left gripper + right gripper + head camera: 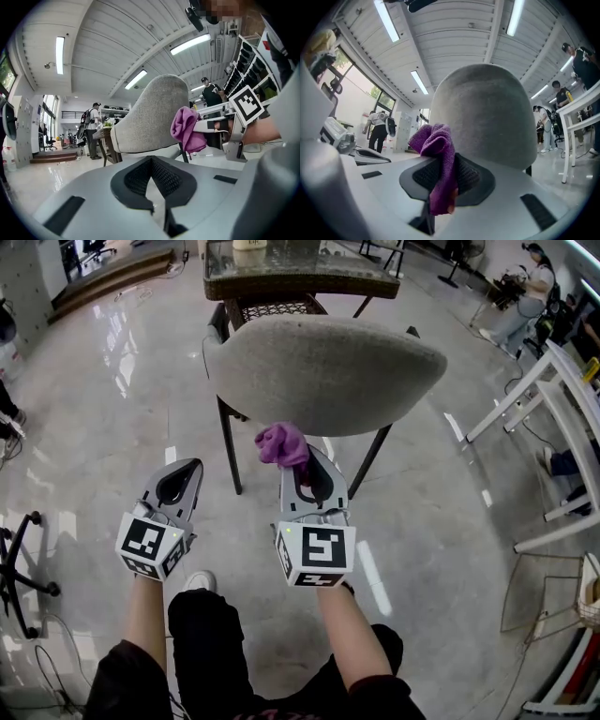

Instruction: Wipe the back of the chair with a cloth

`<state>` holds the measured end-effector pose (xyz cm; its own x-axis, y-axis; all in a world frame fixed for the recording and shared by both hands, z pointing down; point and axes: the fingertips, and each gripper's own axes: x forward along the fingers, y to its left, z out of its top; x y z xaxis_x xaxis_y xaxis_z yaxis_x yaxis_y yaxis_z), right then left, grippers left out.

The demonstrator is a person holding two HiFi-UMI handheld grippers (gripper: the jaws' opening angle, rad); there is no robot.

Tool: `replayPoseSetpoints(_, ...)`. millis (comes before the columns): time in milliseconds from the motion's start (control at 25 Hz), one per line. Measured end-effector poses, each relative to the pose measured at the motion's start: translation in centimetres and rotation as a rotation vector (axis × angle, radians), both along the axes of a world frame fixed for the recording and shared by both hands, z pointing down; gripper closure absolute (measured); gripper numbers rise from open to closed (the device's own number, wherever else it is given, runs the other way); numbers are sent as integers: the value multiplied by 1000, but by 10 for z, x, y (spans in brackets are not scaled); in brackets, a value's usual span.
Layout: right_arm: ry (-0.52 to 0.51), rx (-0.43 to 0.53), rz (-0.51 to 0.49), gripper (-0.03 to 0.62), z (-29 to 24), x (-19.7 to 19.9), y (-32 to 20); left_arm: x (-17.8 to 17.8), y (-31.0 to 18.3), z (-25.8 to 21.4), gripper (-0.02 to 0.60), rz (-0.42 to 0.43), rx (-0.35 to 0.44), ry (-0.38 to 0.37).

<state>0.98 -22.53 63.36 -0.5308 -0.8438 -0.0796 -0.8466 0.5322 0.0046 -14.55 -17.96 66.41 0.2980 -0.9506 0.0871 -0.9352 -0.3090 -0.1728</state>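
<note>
A grey upholstered chair back (pixel 323 371) stands in front of me, seen from behind and above; it fills the right gripper view (pixel 487 117) and shows in the left gripper view (pixel 150 117). My right gripper (pixel 305 465) is shut on a purple cloth (pixel 281 443), which bunches out of the jaws just below the chair back's lower edge. The cloth (pixel 438 159) hangs between the closed pads. The left gripper (pixel 178 486) is shut with nothing in it, lower left of the chair, apart from it. The cloth (pixel 186 129) also shows to its right.
A wicker table with a glass top (pixel 300 268) stands beyond the chair. White frames (pixel 553 418) line the right side. An office chair base (pixel 19 568) sits at the left edge. People stand far off. My dark trousers and white shoe (pixel 199 582) are below.
</note>
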Motion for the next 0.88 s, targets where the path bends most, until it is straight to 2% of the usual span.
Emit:
replayPoseSetpoints(320, 21, -50, -47, 510, 19, -88, -27, -56, 3, 20, 572, -47, -12, -2)
replayPoseSetpoints(440, 42, -45, -48, 510, 19, -107, -34, -76, 4, 23, 572, -69, -8, 21)
replayPoseSetpoints(640, 56, -51, -7, 510, 17, -104, -43, -92, 2, 26, 572, -91, -14, 57)
replayPoseSetpoints(880, 47, -50, 27, 510, 20, -75, -41, -78, 0, 23, 572, -75, -5, 57)
